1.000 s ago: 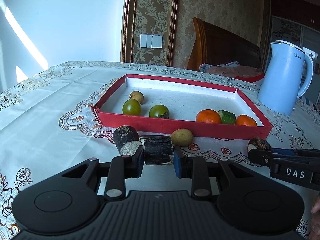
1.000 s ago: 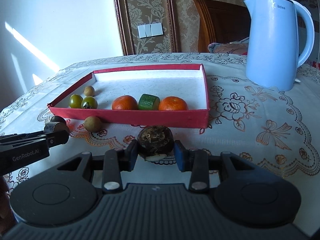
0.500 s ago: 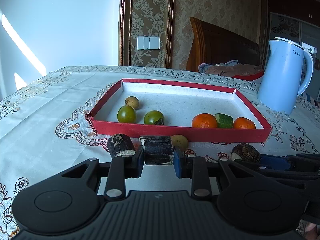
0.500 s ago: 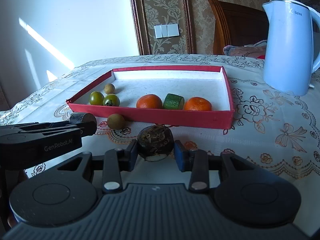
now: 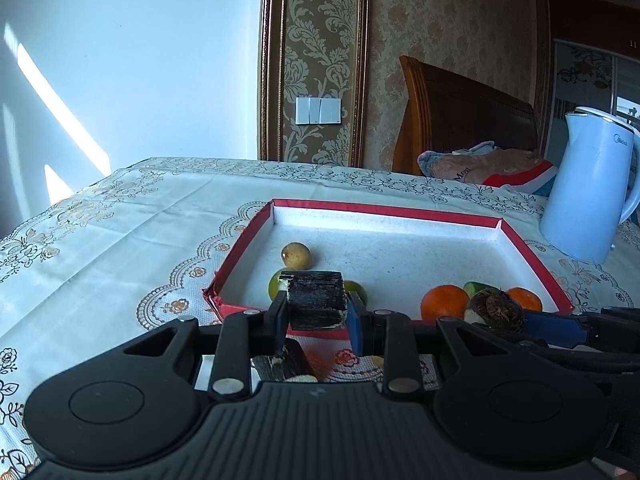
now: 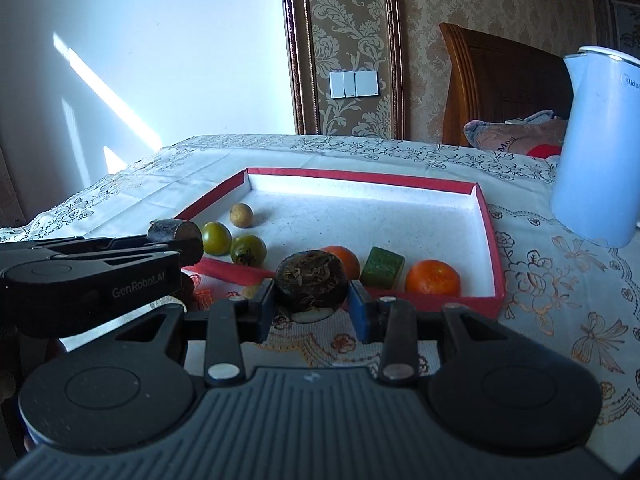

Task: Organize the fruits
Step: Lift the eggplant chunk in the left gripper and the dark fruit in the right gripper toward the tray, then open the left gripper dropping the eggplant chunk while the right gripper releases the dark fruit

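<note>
Left gripper point(image 5: 317, 316): closed on a dark sugarcane piece point(image 5: 316, 300), pinched squarely between both fingers.
Right gripper point(image 6: 313, 307): closed on a brown water chestnut point(image 6: 311, 283), root side up, pale base showing below.
Change, left: a second ago the sugarcane piece was low over the tablecloth point(image 5: 120, 232) in front of the tray; it is now lifted and carried forward, level with the near wall of the red tray point(image 5: 384, 211).
Change, right: the water chestnut has risen likewise and now sits just short of the near wall, at 12 o'clock from the fingers.
Tray contents, right view: two green tomatoes point(image 6: 216, 238) at 10 o'clock, a tan longan point(image 6: 241, 215) beyond them, two oranges point(image 6: 432, 277) and a green cucumber chunk point(image 6: 381, 268) at 1 o'clock.
Left outside: a second sugarcane piece point(image 5: 280, 364) and a partly hidden longan lie on the cloth under the left gripper.
Bystander: a blue kettle point(image 5: 588, 196) stands at 2 o'clock, well apart from the tray.
Meaning: both pieces appear to be in transfer; neither is yet over the tray floor.
Next, judged: carry each past the wall, lower, release beside like items.
Risk: the two grippers are close together; the near wall could catch a low piece.
</note>
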